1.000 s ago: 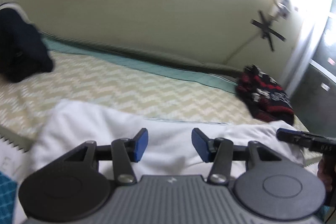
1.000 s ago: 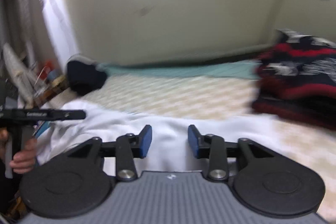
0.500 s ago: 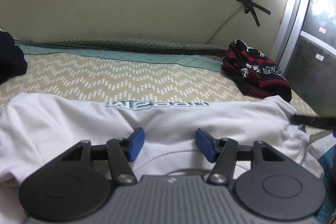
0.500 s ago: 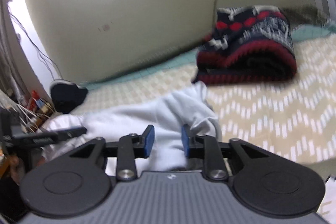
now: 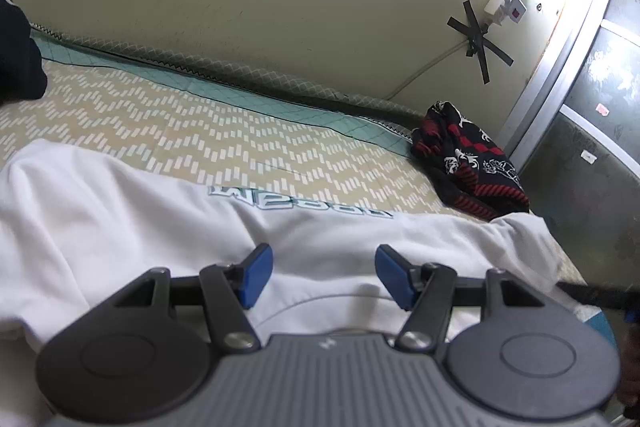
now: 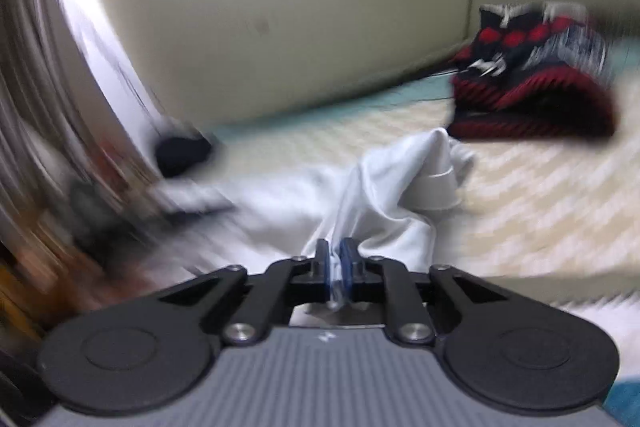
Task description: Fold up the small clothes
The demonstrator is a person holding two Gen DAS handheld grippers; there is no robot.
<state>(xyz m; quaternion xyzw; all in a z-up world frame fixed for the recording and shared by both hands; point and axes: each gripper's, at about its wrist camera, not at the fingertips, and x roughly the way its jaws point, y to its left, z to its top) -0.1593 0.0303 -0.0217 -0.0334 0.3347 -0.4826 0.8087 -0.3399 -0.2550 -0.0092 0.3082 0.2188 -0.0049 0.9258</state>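
The white sweatshirt (image 5: pixel 120 227) lay spread across the near half of the bed, its teal lettering (image 5: pixel 300 205) upside down along the far fold. The bedcover (image 5: pixel 200 139) beneath it was a beige chevron print with a teal border running along the wall (image 5: pixel 280 7).

The left gripper (image 5: pixel 320 277) hung over the middle of the garment with its blue pads (image 5: pixel 254 275) spread wide apart — nothing between them, white cloth showing through the gap. At about three o'clock from it a dark bar (image 5: pixel 592 297) reached in from the edge; I took it for part of the other tool, though too little showed to be sure.

The right gripper (image 6: pixel 336 267) had its jaws pressed together on a pinch of the sweatshirt (image 6: pixel 384 195), and the cloth rose from the pads toward twelve o'clock in a peaked ridge, a ribbed cuff (image 6: pixel 436 187) hanging off it at one o'clock. That view was badly smeared by motion.

A folded red-and-black patterned knit (image 5: pixel 468 163) sat by the wall at two o'clock from the left gripper, just beside the sweatshirt's far right corner. A dark navy garment (image 5: pixel 18 59) lay at ten o'clock, well apart from the white one. On the wall, black tape crosses (image 5: pixel 478 41) held a cable and a power strip (image 5: pixel 508 3).
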